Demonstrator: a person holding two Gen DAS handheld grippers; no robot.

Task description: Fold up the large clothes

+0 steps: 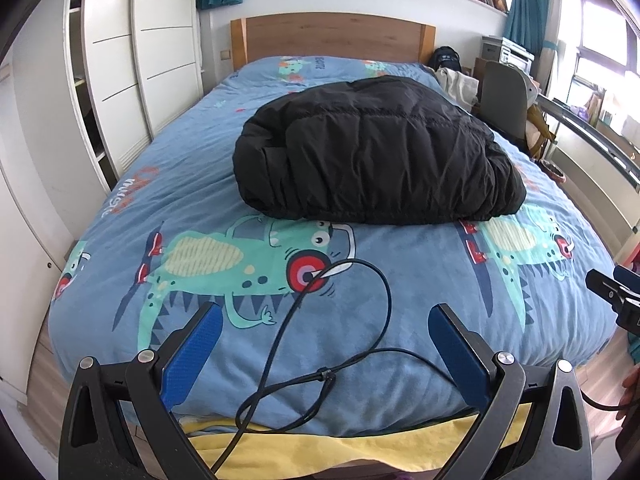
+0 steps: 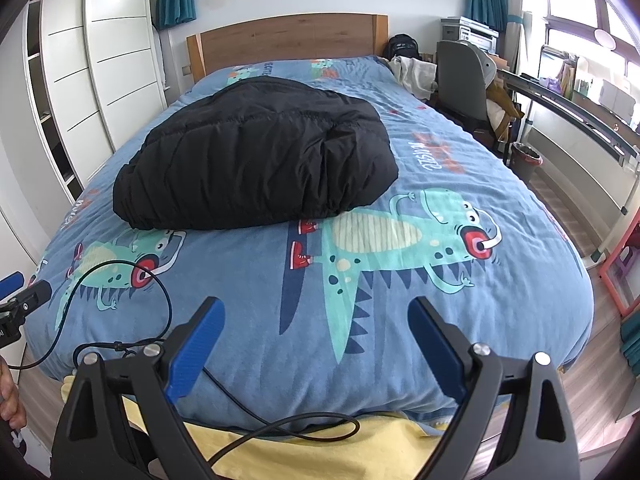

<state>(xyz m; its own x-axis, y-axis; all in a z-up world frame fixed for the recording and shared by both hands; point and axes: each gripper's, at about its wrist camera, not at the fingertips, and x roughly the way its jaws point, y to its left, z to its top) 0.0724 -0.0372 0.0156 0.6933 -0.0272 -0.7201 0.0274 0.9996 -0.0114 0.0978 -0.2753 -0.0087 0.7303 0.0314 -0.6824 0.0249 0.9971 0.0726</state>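
A black quilted puffer jacket point(image 1: 372, 152) lies bunched in a thick folded mound on the middle of the bed; the right wrist view shows the jacket point(image 2: 260, 160) left of centre. My left gripper point(image 1: 326, 314) is open near the foot of the bed, well short of the jacket, with nothing between its blue pads. My right gripper point(image 2: 316, 308) is open too, over the foot of the bed, empty and apart from the jacket. Each gripper's tip shows at the edge of the other's view.
The bed has a blue dinosaur duvet point(image 1: 248, 208) over a yellow sheet point(image 1: 340, 452). A black cable point(image 1: 384, 292) loops across the duvet near the grippers. White wardrobes point(image 1: 132, 64) stand left; a grey chair point(image 2: 460, 80), desk and bin point(image 2: 526, 162) stand right.
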